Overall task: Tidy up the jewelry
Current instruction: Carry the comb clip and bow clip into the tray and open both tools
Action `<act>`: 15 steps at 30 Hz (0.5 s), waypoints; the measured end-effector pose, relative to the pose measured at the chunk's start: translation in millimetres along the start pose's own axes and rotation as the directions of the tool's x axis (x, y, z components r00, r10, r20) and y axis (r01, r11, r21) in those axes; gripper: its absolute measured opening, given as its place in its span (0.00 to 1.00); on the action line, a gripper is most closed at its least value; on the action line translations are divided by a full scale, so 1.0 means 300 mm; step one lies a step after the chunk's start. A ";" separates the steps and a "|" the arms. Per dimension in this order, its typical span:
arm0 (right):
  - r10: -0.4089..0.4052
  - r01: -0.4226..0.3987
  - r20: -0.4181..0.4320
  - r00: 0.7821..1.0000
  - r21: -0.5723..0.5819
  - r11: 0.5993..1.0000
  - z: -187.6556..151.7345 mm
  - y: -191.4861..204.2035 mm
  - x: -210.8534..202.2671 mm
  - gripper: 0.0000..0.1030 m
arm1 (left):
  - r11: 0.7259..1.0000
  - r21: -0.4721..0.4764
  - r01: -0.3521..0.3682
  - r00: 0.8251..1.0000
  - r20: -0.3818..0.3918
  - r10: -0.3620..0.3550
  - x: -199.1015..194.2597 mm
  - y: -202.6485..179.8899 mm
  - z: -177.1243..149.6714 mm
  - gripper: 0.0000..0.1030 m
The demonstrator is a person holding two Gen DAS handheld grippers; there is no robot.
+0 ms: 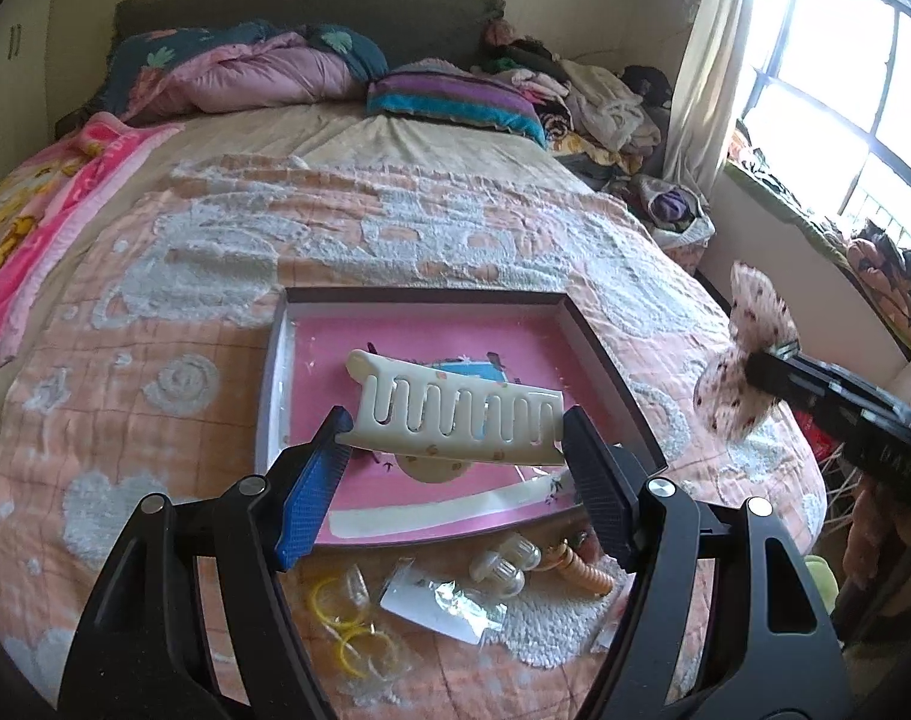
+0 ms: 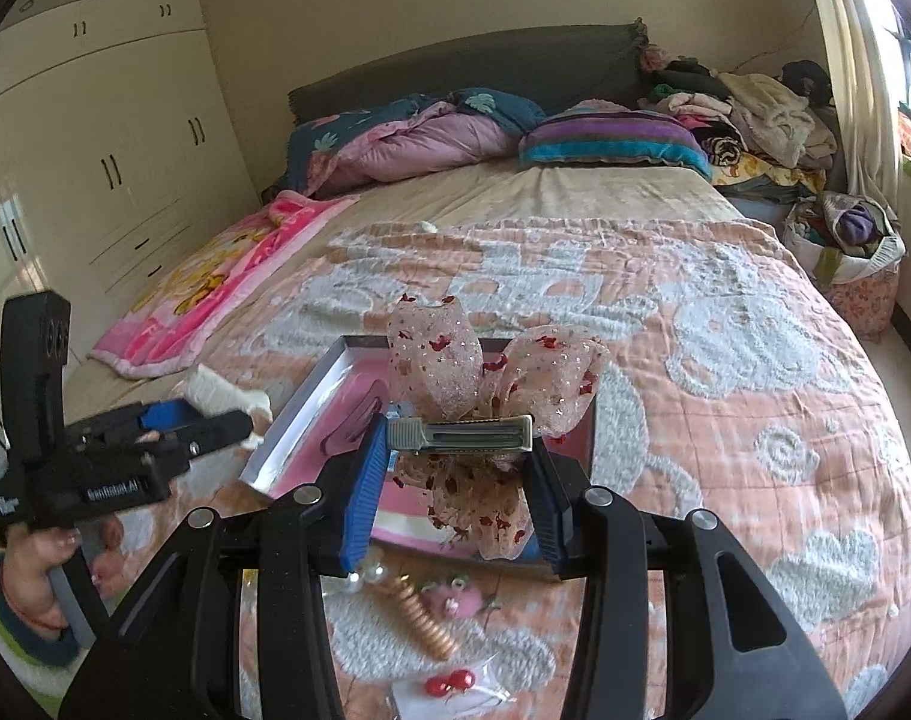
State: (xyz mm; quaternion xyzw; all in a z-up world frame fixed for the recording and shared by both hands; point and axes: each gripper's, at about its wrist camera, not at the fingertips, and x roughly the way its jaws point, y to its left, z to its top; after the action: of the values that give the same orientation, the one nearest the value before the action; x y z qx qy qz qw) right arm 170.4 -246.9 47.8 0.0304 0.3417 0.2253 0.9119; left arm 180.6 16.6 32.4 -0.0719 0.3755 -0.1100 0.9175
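My left gripper [image 1: 455,429] is shut on a cream hair claw clip [image 1: 455,414] and holds it above the pink-lined open box [image 1: 311,354] on the bed. My right gripper [image 2: 458,450] is shut on the metal clip of a sheer pink bow hair clip [image 2: 455,360], held above the same box [image 2: 299,426]. In the left wrist view the bow [image 1: 749,354] and right gripper show at the right, beyond the box's right side. In the right wrist view the left gripper [image 2: 215,420] with the cream clip [image 2: 221,396] sits left of the box.
Loose items lie on the peach bedspread in front of the box: yellow hair ties [image 1: 347,630], clear clips [image 1: 503,564], a packet [image 1: 443,600], a copper spiral tie [image 2: 425,624], red cherries [image 2: 449,684]. Pillows and clothes fill the bed's far end; a wardrobe [image 2: 95,180] stands left.
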 end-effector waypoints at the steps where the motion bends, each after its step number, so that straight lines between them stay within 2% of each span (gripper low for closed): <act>1: 0.000 0.000 -0.003 1.000 0.005 1.000 0.005 -0.007 0.009 0.40 | 1.000 0.000 0.001 1.000 -0.005 -0.001 0.010 0.001 0.000 0.62; 15: -0.020 0.021 -0.093 0.996 0.016 1.000 0.004 -0.052 0.194 0.40 | 1.000 -0.009 -0.008 0.995 -0.097 0.007 0.168 0.037 -0.038 0.62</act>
State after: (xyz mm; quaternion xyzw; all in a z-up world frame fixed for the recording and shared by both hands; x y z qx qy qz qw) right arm 215.9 -235.8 9.9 0.0243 0.3857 0.2141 0.8971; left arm 209.2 14.0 -11.9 -0.0690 0.4205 -0.1081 0.8982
